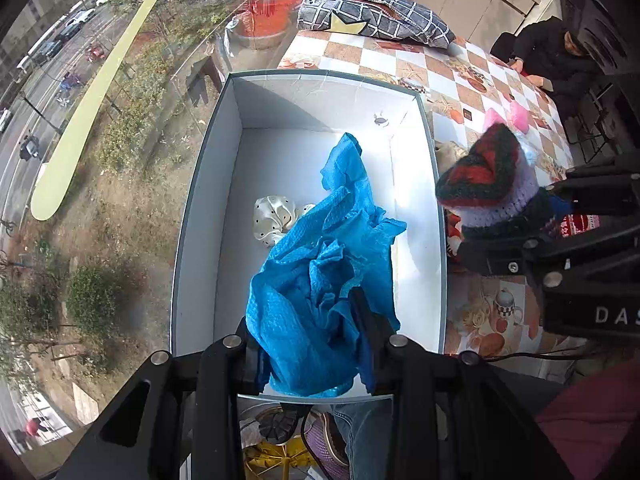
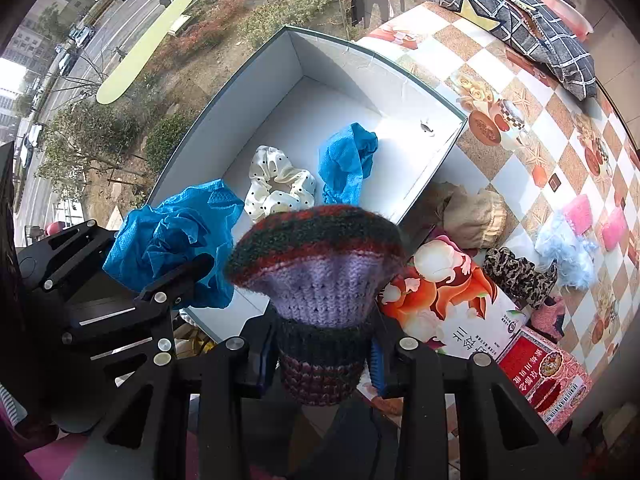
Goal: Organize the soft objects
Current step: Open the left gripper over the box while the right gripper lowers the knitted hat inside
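Two blue cloths (image 2: 176, 240), one scrunchie (image 2: 280, 190)

light: bright daylight via window | shadows: soft | focus: sharp | edges: fisheye-bent, dark corners

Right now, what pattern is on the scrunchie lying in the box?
The scrunchie is cream-white satin with small black dots, clearest in the right wrist view.

Home: patterned tablecloth (image 1: 440, 72), pillow (image 1: 376, 16), street-view window (image 1: 100, 120).
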